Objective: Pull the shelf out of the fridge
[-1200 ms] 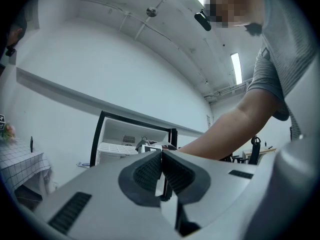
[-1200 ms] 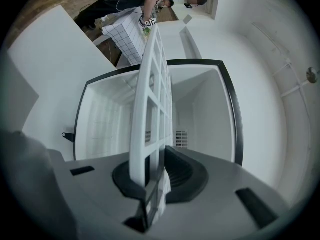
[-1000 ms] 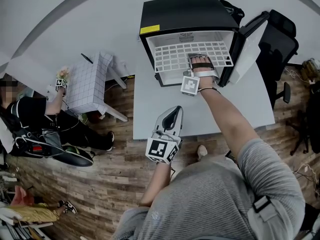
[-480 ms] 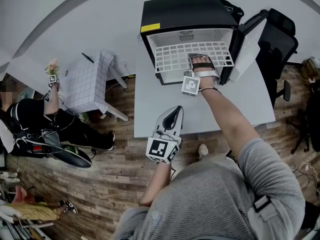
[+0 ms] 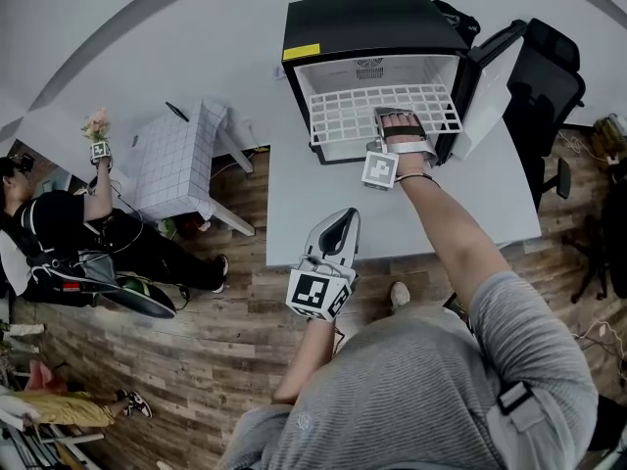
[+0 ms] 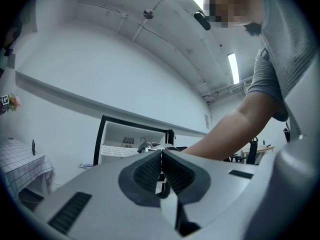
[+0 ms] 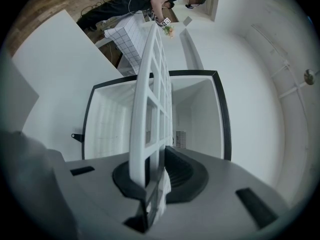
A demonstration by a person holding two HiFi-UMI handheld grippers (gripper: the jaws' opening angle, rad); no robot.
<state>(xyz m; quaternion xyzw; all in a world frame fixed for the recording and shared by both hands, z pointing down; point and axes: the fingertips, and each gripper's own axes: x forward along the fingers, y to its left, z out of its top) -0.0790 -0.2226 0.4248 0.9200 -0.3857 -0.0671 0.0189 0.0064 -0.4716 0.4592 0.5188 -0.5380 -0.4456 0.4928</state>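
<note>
The white wire-grid shelf sits partly drawn out of the open black mini fridge, its front edge overhanging the pale grey table. That is about as far out as it was a second ago. The right gripper is clamped narrowly on that front edge, and the right gripper view shows the shelf's rim pressed between its two dark pads. The left gripper hangs over the table's near edge, well apart from the fridge, with its jaws together and nothing between them. Neither gripper has noticeably shifted. What has changed is at the left: the person sitting on the wooden floor has raised the small bunch of flowers higher and further left, away from the checked cloth-covered stand.
</note>
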